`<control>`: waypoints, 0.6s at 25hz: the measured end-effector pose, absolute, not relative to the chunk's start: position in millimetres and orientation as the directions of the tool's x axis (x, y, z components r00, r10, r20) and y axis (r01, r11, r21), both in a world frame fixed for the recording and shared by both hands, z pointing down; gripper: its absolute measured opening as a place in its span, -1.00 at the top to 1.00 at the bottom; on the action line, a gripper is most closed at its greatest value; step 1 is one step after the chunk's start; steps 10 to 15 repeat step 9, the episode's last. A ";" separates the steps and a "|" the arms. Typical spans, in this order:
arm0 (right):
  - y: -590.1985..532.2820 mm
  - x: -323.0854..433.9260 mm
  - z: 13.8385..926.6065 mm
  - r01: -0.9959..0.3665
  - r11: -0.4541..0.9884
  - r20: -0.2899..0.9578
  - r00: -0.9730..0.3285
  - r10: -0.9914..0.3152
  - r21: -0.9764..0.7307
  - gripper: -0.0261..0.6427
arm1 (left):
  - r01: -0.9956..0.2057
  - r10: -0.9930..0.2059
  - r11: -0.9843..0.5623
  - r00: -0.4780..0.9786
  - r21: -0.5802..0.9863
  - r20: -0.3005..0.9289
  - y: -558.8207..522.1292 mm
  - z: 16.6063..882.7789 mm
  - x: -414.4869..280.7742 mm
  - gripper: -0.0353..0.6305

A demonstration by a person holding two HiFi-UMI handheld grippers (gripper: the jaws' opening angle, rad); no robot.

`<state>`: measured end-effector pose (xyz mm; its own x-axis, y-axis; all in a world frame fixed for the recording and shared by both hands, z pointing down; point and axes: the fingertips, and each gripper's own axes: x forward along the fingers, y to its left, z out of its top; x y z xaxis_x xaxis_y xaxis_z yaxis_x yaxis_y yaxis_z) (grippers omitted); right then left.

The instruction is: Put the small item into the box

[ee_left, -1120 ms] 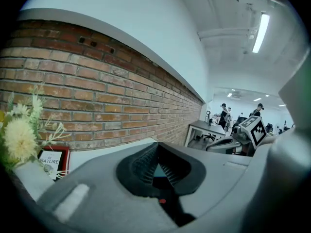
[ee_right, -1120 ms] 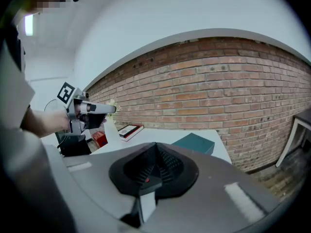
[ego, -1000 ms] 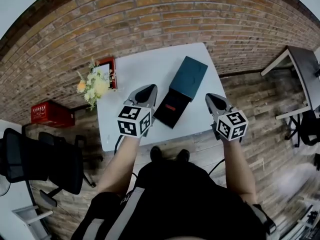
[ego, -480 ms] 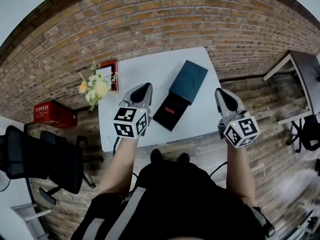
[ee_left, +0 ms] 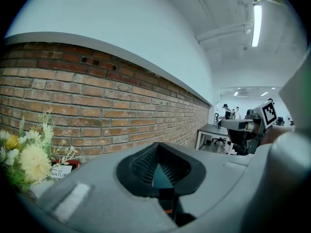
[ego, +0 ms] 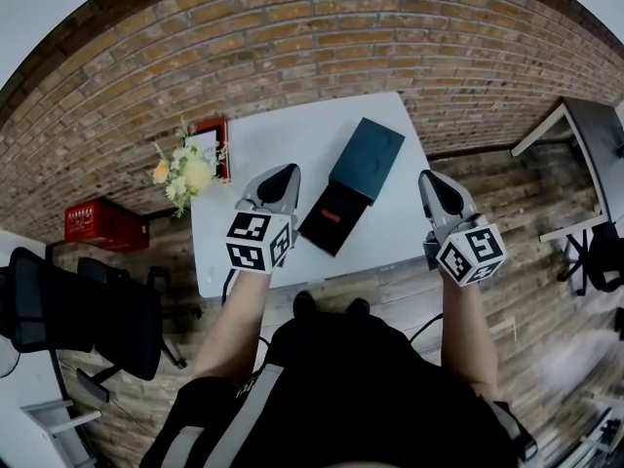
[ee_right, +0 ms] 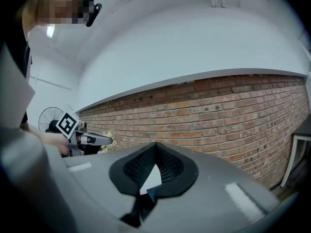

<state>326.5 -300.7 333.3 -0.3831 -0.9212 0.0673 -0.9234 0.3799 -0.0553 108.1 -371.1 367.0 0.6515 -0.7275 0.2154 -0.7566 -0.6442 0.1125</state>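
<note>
On the white table (ego: pixel 253 149) lies a dark teal box (ego: pixel 369 152), and a black tray (ego: pixel 322 230) juts from its near end. A small red item (ego: pixel 332 213) rests in that tray. My left gripper (ego: pixel 283 174) hovers just left of the tray, jaws shut and empty. My right gripper (ego: pixel 430 179) hangs at the table's right edge, apart from the box, shut on nothing. In the left gripper view the shut jaws (ee_left: pixel 156 147) frame a sliver of the teal box (ee_left: pixel 160 177). The right gripper view shows closed tips (ee_right: pixel 155 147) against the brick wall.
A bouquet of flowers (ego: pixel 185 169) and a red-framed sign (ego: pixel 222 130) stand at the table's left end. A red crate (ego: pixel 97 222) sits on the floor to the left, and a black office chair (ego: pixel 78 315) is nearer. Another desk (ego: pixel 590 139) stands at the right.
Over the last second my right gripper shifted a little right and down, off toward the table's edge. The left gripper barely moved. The box and red item stayed put.
</note>
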 end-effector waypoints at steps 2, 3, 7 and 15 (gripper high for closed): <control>-301.3 324.7 333.9 -0.923 0.380 0.071 -0.383 -0.921 -0.053 0.93 | -0.754 -0.725 -0.647 0.654 0.114 0.214 -372.2 366.5 109.1 0.88; -301.4 323.7 334.7 -0.923 0.381 0.073 -0.384 -0.920 -0.051 0.93 | -0.753 -0.724 -0.648 0.656 0.115 0.213 -372.7 366.5 109.6 0.88; -301.9 323.4 337.3 -0.923 0.381 0.077 -0.385 -0.920 -0.054 0.93 | -0.748 -0.719 -0.653 0.662 0.119 0.212 -374.2 366.2 112.4 0.88; -301.9 324.4 337.7 -0.923 0.381 0.076 -0.385 -0.920 -0.059 0.93 | -0.744 -0.716 -0.657 0.666 0.120 0.212 -374.6 366.0 114.2 0.88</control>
